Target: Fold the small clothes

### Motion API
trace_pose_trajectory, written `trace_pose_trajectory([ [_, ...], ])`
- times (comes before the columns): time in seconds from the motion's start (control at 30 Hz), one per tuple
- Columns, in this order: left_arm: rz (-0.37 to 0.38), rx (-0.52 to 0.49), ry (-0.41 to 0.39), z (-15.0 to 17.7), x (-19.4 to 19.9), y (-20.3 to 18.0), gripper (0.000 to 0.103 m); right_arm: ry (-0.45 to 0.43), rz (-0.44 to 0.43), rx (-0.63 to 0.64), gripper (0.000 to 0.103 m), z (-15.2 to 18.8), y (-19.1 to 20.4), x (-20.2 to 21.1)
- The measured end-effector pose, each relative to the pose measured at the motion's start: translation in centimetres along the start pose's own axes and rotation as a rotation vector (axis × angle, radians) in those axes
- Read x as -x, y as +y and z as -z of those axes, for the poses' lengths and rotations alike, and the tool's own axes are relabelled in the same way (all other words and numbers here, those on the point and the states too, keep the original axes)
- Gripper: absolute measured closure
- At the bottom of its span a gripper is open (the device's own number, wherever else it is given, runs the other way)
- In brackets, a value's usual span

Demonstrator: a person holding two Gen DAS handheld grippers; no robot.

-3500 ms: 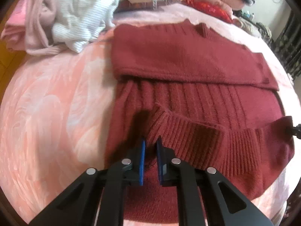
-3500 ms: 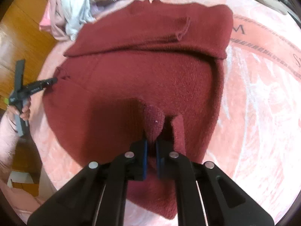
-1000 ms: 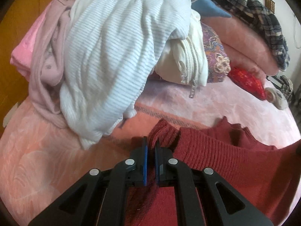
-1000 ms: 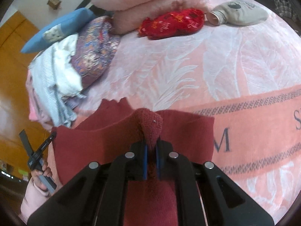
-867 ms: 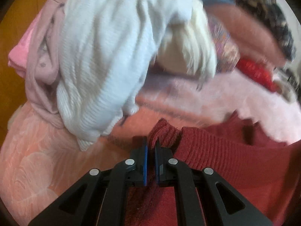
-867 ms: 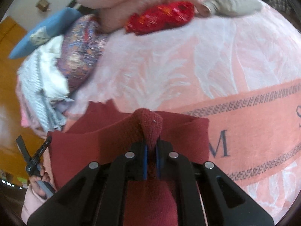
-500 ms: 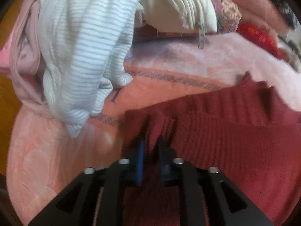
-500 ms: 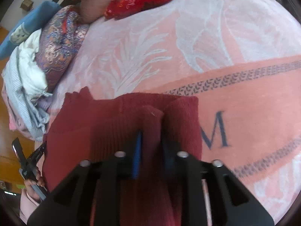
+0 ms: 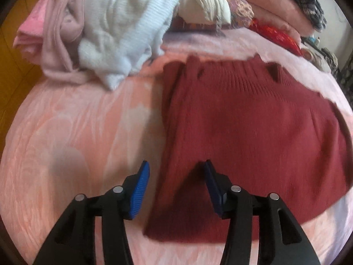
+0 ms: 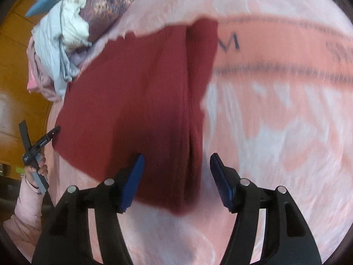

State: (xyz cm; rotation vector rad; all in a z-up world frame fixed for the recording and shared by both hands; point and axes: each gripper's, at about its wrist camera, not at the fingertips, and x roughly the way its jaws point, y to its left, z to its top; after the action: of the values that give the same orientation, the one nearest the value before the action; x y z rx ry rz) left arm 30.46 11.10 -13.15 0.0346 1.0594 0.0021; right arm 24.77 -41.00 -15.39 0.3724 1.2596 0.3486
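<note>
A: With both grippers spreading, I note nothing pinched. Left gripper (image 9: 174, 176) has its jaws opening above the sweater's (image 9: 253, 132) near left edge; the pads hang clear of the knit. Right gripper (image 10: 176, 172) has its jaws opening over the near right edge, also clear.

B: Where is the sweater?

A: Flat on the pink blanket (image 9: 77, 132), folded into a rough rectangle, just in front of the clothes pile (image 9: 114, 22). Both views are blurred, so edge alignment is hard to judge.

B: How do I finish this release well?

A: My judgement: let the jaws open fully before pulling away, so no pad snags the knit and drags the fold open. Then lift straight off. Check the right edge, where a lengthwise crease (image 10: 189, 110) shows, and smooth it if layers sit uneven.
</note>
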Motion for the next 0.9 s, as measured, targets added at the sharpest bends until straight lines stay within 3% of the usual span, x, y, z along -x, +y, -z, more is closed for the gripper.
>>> trace_pose_trajectory([
  [0.03,-0.012,-0.008,-0.001,0.6,0.2,-0.3,0.052,0.004,-0.018,-0.008,0.066,0.3,-0.1,-0.1],
  [0.1,-0.02,-0.012,0.006,1.1,0.2,-0.5,0.052,-0.013,-0.035,-0.011,0.089,0.9,0.0,0.4],
  [0.2,-0.021,0.002,0.014,1.4,0.2,-0.8,0.052,-0.05,-0.076,0.013,0.095,1.5,0.6,2.3],
  [0.27,-0.025,-0.005,0.018,1.4,0.1,-0.8,0.052,-0.066,-0.056,0.035,0.096,1.9,1.0,3.4],
  [0.37,-0.022,-0.005,0.037,1.5,-0.6,-0.7,0.051,0.016,0.044,0.016,0.096,2.9,0.1,1.6],
  [0.43,-0.017,0.008,0.05,1.6,-1.2,-0.5,0.05,0.056,0.048,-0.012,0.096,3.3,-0.6,-0.3],
  [0.57,-0.012,0.018,0.055,1.7,-1.2,-0.4,0.05,0.057,0.057,0.021,0.092,2.9,0.3,-0.3],
  [0.67,-0.011,-0.002,0.042,1.5,-0.1,-0.7,0.052,0.013,0.079,0.058,0.072,1.8,1.4,1.5],
  [0.73,0.002,-0.011,0.017,1.1,0.9,-0.9,0.052,-0.034,0.059,0.066,0.068,0.0,1.7,2.7],
  [0.9,0.043,0.021,-0.022,-1.4,1.8,-1.7,0.051,-0.083,0.0,0.006,0.068,-6.6,1.3,2.4],
])
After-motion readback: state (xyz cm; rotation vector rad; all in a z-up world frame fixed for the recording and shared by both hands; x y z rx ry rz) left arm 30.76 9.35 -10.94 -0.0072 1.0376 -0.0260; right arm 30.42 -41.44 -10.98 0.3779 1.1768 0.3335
